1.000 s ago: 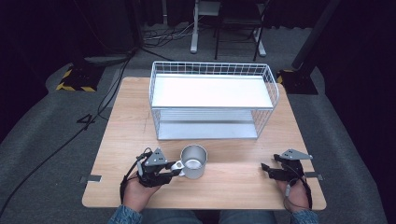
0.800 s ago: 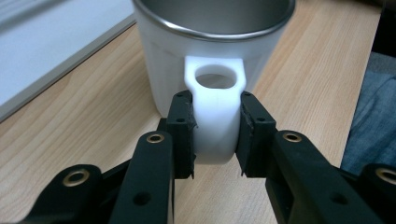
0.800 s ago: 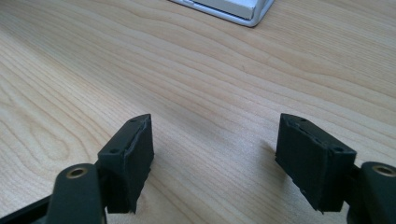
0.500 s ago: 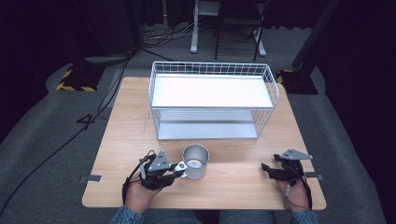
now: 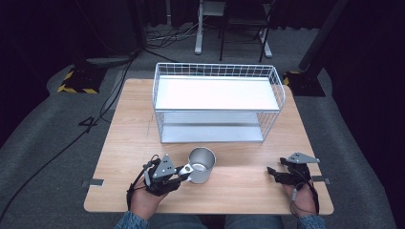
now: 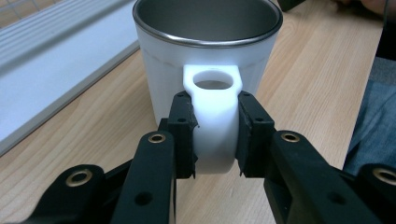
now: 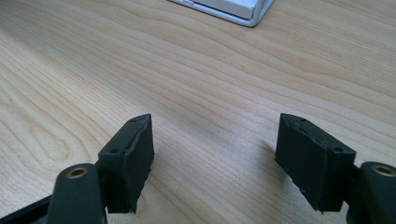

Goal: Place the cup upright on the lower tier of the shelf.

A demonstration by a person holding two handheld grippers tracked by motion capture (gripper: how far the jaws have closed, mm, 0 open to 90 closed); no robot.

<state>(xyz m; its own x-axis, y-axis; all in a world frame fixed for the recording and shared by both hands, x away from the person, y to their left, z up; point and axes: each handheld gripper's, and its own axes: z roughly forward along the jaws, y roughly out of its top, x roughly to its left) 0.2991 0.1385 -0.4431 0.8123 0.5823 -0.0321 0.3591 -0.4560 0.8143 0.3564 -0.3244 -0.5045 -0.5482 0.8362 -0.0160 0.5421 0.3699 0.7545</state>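
A steel mug (image 5: 201, 164) with a white outside stands upright near the table's front edge, left of centre. Its white handle (image 6: 212, 116) points toward the person. My left gripper (image 5: 184, 170) is shut on that handle, and in the left gripper view both pads (image 6: 184, 126) press its sides. The mug (image 6: 205, 56) looks empty inside. Low over the bare wood at the front right, my right gripper (image 5: 272, 172) is open. In the right gripper view nothing lies between the jaws of my right gripper (image 7: 215, 154).
A white wire basket (image 5: 217, 69) with two shelves stands at the middle back of the wooden table (image 5: 133, 124). One corner of its base (image 7: 247, 14) lies ahead of the right gripper. Dark floor with cables surrounds the table.
My left gripper has edged slightly to the right, up to the mug's handle. The mug and the right gripper have not moved.
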